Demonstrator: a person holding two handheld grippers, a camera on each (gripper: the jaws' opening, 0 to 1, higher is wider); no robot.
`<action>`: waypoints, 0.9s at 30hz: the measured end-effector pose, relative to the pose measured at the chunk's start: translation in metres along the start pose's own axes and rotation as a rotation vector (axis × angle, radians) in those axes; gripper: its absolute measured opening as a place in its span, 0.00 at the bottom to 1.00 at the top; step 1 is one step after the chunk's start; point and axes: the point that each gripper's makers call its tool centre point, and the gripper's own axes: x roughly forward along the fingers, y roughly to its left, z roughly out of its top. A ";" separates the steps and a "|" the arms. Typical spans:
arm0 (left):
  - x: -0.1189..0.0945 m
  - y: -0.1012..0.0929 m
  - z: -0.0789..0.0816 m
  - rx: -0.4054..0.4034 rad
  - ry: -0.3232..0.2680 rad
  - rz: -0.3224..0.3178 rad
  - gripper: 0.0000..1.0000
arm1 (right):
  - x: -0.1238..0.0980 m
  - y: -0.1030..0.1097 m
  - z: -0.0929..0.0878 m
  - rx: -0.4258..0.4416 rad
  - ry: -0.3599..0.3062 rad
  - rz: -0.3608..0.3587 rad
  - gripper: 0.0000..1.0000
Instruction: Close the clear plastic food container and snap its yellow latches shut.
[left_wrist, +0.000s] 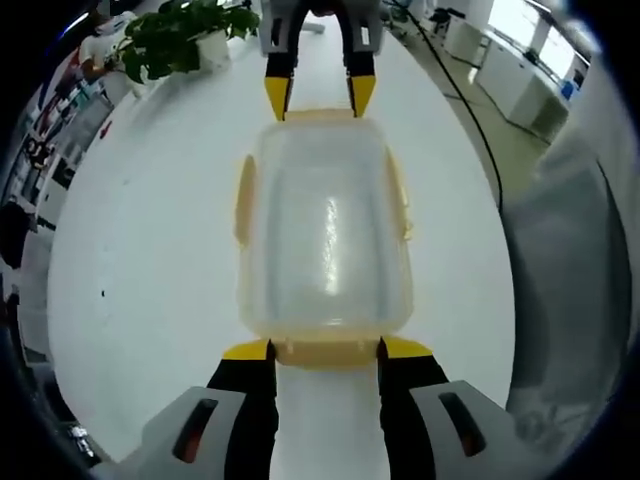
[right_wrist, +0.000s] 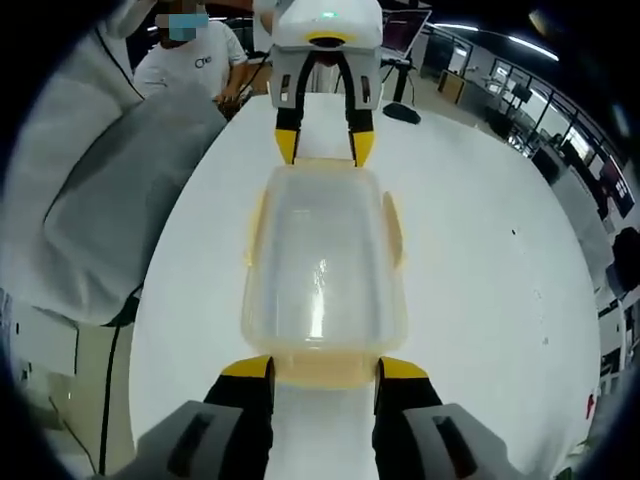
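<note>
Sitting lengthwise between the two tools, the clear plastic container (left_wrist: 325, 235) is resting on the white counter (left_wrist: 150, 250) with its lid already down on the body. The left tool (left_wrist: 325, 352) is standing with its jaws spread about as wide as the near end latch (left_wrist: 325, 352), its yellow tips at the two corners of that yellow flap, though I cannot tell whether they are pressing it. The right tool (right_wrist: 324, 372) is standing the same way at the opposite end, jaws wide and bracketing the end latch (right_wrist: 325, 368) there; in the left gripper view it is showing at the far end (left_wrist: 320, 97). Neither tool is holding anything.

The side latches (left_wrist: 243, 195) are flaring outward from the long walls, so by my judgement they are not yet snapped. The likeliest failure from here is the box sliding on the smooth counter: a push from one end with no matching pressure from the other would be shoving it along rather than seating the flap. A tip skidding off the thin yellow edge, or a lid not fully seated, would also be leaving a latch half caught.

A potted plant (left_wrist: 175, 35) is standing well apart toward one end of the counter, and a black cable (left_wrist: 470, 120) is running along its edge. A person in a white shirt (right_wrist: 195, 65) is standing beyond the other end. Nothing is lying between the tools and the box.
</note>
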 end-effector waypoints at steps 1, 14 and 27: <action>0.000 0.000 -0.001 -0.001 -0.001 -0.001 0.37 | 0.000 0.001 0.000 0.003 -0.003 0.003 0.37; -0.001 -0.004 -0.003 -0.001 0.000 0.021 0.38 | 0.001 -0.001 0.003 -0.030 0.017 -0.010 0.38; -0.002 -0.008 -0.001 0.031 -0.010 0.027 0.39 | 0.000 0.003 0.001 -0.025 0.033 -0.014 0.44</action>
